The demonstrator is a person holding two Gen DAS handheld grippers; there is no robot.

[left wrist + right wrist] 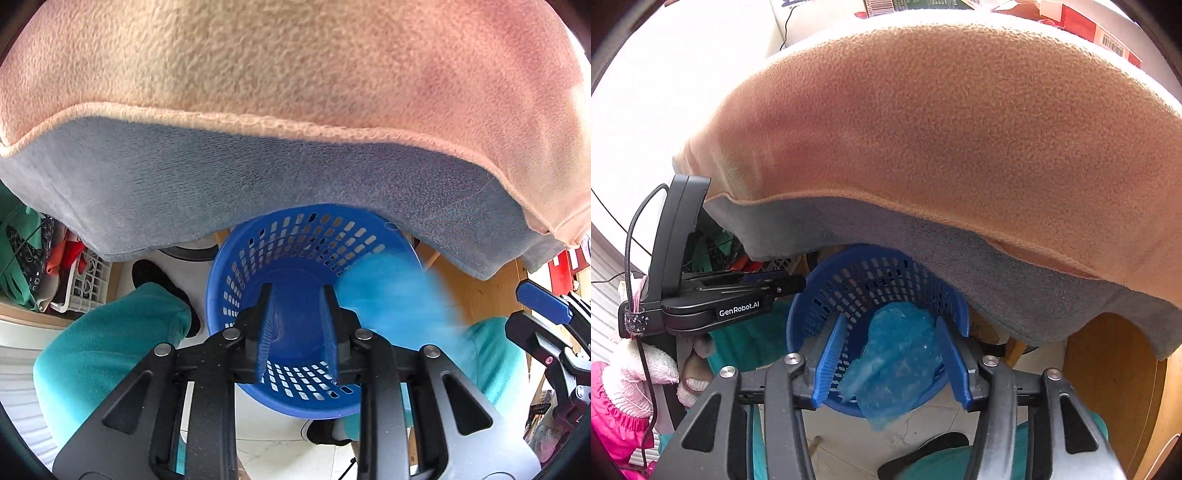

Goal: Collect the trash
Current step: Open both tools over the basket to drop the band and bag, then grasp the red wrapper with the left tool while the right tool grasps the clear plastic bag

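Both hand-held grippers, left [297, 325] and right [892, 360], gape; blue plastic [897, 354] over basket [827, 295].

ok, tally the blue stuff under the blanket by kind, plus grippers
Blue basket: 1
Blue plastic bag: 1
Grippers: 2, left and right, jaws open on both
Total: 4
The bag is blurred in the left wrist view, over the basket's rim.
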